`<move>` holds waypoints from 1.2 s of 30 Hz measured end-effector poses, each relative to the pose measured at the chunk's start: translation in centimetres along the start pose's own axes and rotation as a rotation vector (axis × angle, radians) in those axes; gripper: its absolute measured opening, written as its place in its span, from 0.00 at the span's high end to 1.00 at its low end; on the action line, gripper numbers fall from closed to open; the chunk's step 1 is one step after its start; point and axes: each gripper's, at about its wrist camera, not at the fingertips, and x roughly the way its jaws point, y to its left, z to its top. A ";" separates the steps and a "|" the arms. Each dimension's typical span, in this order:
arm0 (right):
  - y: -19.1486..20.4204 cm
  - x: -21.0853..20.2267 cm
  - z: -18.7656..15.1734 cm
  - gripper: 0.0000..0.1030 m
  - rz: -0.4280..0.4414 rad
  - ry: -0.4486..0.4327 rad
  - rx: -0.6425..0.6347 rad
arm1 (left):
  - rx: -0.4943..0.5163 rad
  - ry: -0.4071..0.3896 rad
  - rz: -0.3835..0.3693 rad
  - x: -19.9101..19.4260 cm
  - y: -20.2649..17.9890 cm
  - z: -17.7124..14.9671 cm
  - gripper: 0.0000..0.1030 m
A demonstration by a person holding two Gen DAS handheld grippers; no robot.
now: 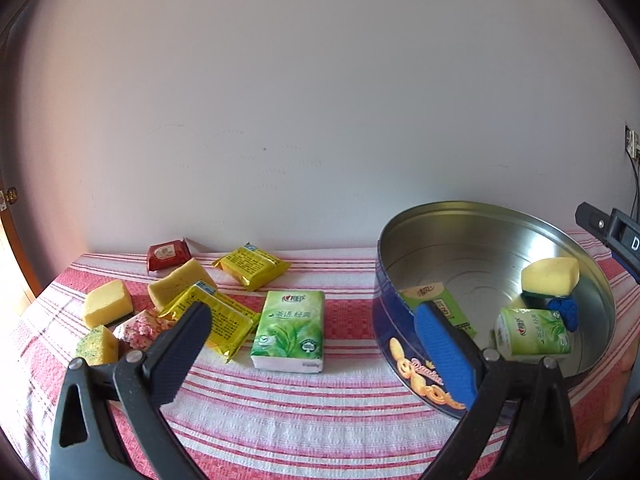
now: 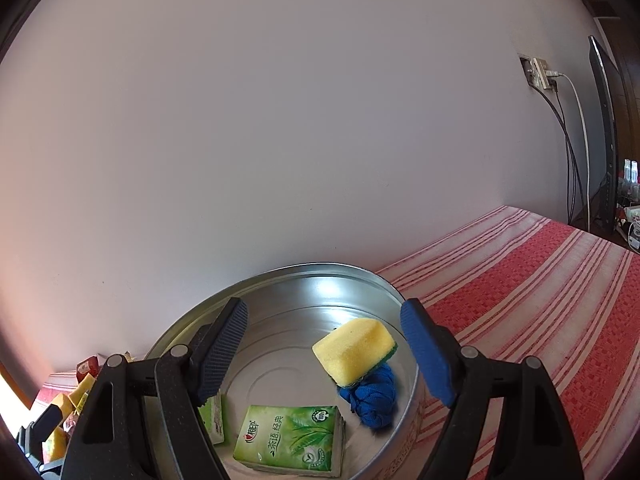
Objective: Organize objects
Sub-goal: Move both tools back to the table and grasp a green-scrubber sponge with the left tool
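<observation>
A round blue cookie tin (image 1: 394,320) stands on the red-striped cloth at right. Inside it lie a yellow sponge (image 2: 354,350), a blue cloth bundle (image 2: 374,398), a green tissue pack (image 2: 290,442) and a second green pack (image 2: 212,416). My right gripper (image 2: 324,354) is open and empty above the tin. My left gripper (image 1: 316,344) is open and empty, low over the cloth beside the tin. Between its fingers lies a green tissue pack (image 1: 290,330). Left of that lie yellow snack packets (image 1: 224,320), yellow sponges (image 1: 107,303), a floral pack (image 1: 142,327) and a red packet (image 1: 168,254).
A pale wall runs along the table's back edge. The right gripper's body (image 1: 612,232) shows at the right edge of the left wrist view. A wall socket with cables (image 2: 540,74) and a dark monitor (image 2: 604,132) are at far right. Striped cloth (image 2: 540,280) stretches right of the tin.
</observation>
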 end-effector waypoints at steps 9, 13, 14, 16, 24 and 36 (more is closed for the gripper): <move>1.6 -1.0 -1.1 0.21 0.002 -0.065 -0.061 | -0.043 -0.007 0.030 -0.6 3.5 -0.3 0.01; 2.2 -1.2 -1.5 0.21 0.009 -0.076 -0.089 | -0.064 -0.006 0.041 -0.9 5.1 -0.6 0.01; 2.4 -1.2 -1.6 0.21 0.010 -0.077 -0.102 | -0.067 -0.005 0.041 -0.9 5.5 -0.6 0.01; 2.7 -1.6 -1.6 0.21 0.011 -0.089 -0.121 | -0.076 0.003 0.043 -1.0 6.4 -0.7 0.01; 4.0 -2.2 -2.7 0.21 0.061 -0.043 -0.125 | -0.131 0.084 0.067 0.0 11.1 -1.6 0.01; 10.5 -4.3 -5.8 0.21 0.183 0.056 -0.256 | -0.208 0.175 0.096 1.2 17.4 -2.5 0.01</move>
